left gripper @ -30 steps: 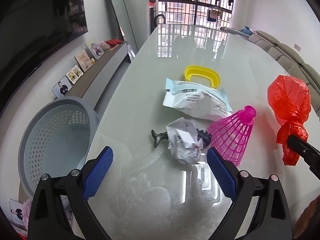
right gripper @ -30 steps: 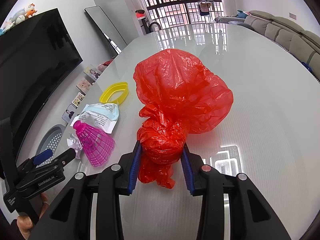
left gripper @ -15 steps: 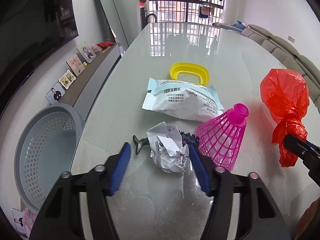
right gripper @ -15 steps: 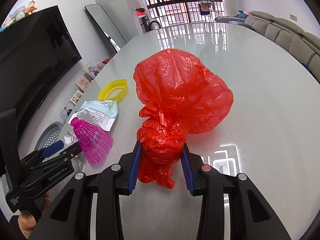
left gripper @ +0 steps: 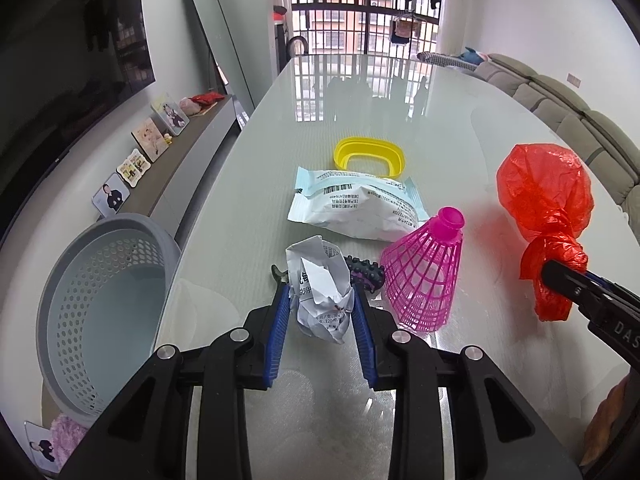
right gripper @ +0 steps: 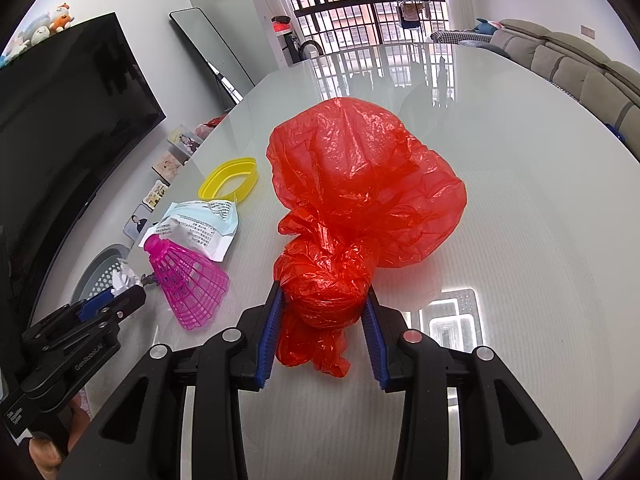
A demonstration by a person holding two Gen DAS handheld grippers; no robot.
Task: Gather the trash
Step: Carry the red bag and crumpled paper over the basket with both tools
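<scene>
My left claw [left gripper: 320, 312] pinches a crumpled white paper ball [left gripper: 322, 288]; my right claw [right gripper: 322, 320] pinches a knotted red plastic bag [right gripper: 360, 184] lying on the counter [right gripper: 520, 220].

Both cameras sit low and near, facing far down the desk [left gripper: 360, 100]. The left view looks from the near-left edge, the right view from further right. Both share the pink shuttlecock [left gripper: 424, 276] [right gripper: 186, 276].

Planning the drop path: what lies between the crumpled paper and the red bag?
In the left wrist view, the pink shuttlecock stands between the crumpled paper and the red bag, with a dark studded thing beside the paper.
</scene>
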